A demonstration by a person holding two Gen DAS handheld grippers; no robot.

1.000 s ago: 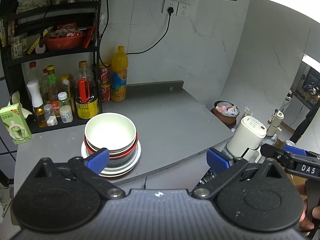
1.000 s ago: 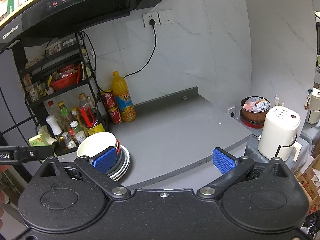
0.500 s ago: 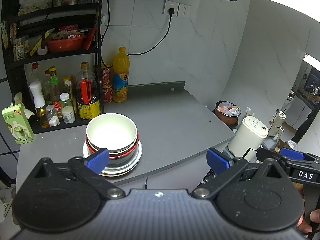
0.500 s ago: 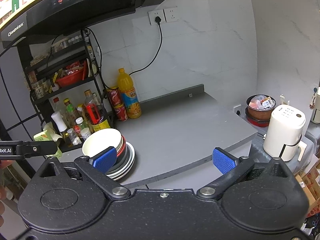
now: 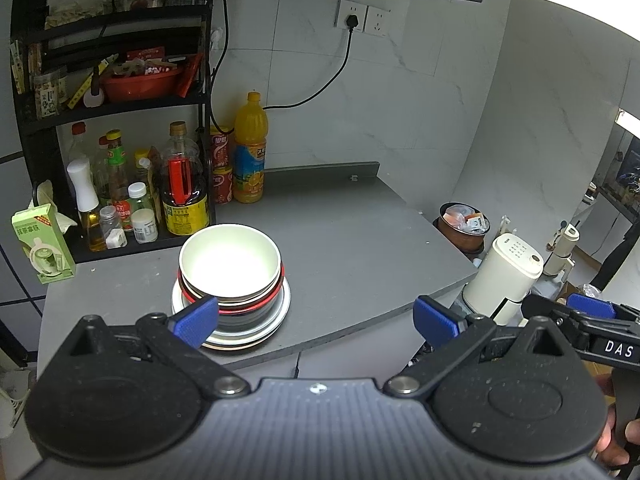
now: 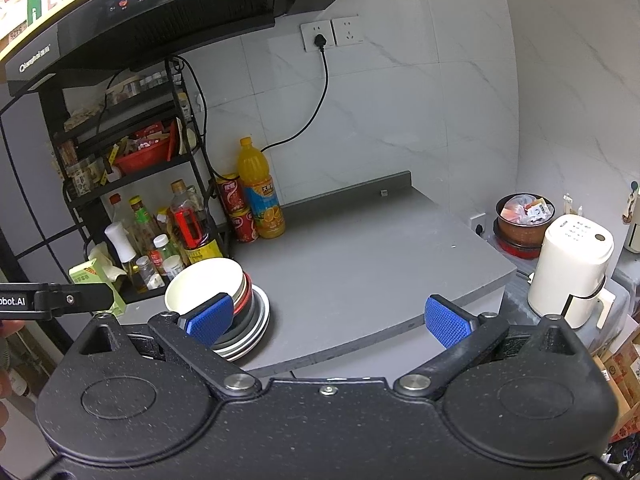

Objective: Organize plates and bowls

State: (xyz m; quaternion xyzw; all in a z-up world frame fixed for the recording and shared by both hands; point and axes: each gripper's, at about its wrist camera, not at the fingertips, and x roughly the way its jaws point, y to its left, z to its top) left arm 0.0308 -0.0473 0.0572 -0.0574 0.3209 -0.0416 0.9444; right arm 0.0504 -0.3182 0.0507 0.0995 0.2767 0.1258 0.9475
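White bowl (image 5: 229,261) empty, nested atop bowls, plates (image 5: 240,330).

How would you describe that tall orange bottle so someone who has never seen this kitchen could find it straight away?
Start at the grey countertop and follow it back to the white marble wall, beside the black shelf rack. There, next to two stacked red cans, stands the orange juice bottle. It is the tallest thing standing on the counter itself, bright orange with an orange cap and a blue label.

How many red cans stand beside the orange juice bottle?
2: the upper red can sits stacked on the lower red can, just left of the orange juice bottle. More may hide behind.
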